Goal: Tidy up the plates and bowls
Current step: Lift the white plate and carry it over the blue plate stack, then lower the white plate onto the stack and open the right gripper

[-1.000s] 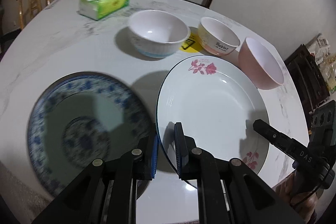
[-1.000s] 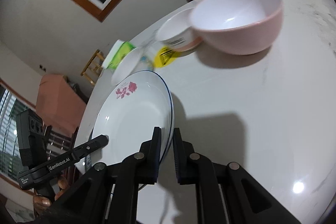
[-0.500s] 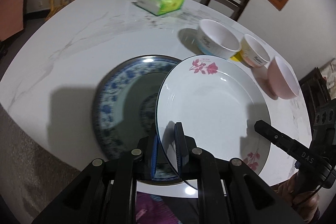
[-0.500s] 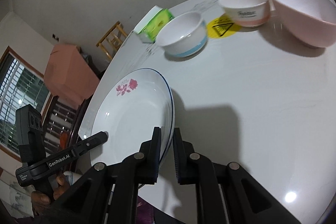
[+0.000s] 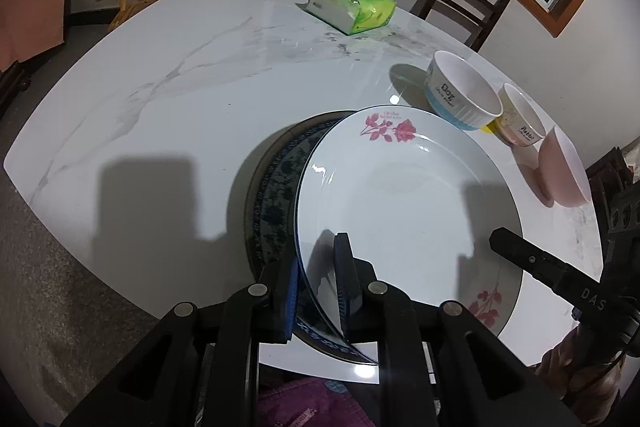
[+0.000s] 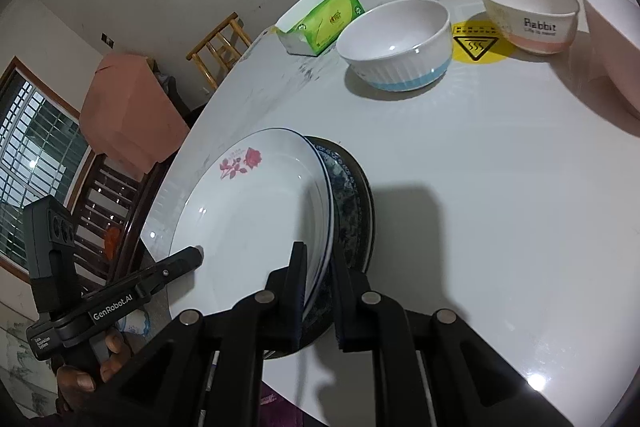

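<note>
- Between both grippers, the white rose plate (image 5: pixel 408 203) is carried over the blue patterned plate (image 5: pixel 276 195), whose dark rim shows just beyond the white plate's edge on the outer side of each tool.
- The left gripper (image 5: pixel 316 279) has its fingers pressed together on the near rim of the white rose plate; one pad lies on the plate's upper face, the other under the rim.
- The right gripper (image 6: pixel 318 287) pinches the opposite rim the same way, with the blue plate showing just past its outer finger.
- Whether the white plate already rests on the blue one or hangs just above it cannot be told; it looks slightly tilted, so I judge the stacking step nearly done but not released.
- Ahead of the tools and well apart from the plates stand three bowls: the blue-banded bowl (image 6: pixel 394 47), the Rabbit bowl (image 6: pixel 530 17) and the pink bowl (image 6: pixel 612 47). They sit side by side, none nested, so by my reading the bowl half of the job is all left.
- Pose: both tools come in low from the near table (image 5: pixel 168 107) edge, fingers pointing toward the plate's middle from opposite sides, each angled slightly downward; the person's hand (image 6: pixel 92 371) wraps the left tool's handle.
- Farther off, a green tissue pack (image 5: pixel 352 9) lies beyond the bowls, out of the way.
</note>
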A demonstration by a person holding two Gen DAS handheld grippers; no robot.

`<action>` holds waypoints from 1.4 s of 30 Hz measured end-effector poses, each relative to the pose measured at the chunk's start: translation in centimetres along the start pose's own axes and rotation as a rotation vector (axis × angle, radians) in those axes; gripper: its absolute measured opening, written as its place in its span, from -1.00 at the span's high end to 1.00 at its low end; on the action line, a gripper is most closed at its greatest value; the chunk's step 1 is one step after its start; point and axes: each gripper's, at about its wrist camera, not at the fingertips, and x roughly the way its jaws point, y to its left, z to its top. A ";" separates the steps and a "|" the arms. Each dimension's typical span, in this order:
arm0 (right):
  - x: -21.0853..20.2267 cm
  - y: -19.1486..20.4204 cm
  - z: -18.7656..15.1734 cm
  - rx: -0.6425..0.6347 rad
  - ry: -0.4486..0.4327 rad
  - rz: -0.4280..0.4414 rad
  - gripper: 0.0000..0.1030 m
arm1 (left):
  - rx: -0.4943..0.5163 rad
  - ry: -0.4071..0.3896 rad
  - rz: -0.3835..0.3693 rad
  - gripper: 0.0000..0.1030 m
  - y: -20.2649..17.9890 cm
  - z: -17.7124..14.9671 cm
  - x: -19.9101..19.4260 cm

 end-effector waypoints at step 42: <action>2.2 0.2 0.3 -0.034 0.041 -0.044 0.71 | 0.007 -0.009 0.031 0.74 1.4 0.3 1.6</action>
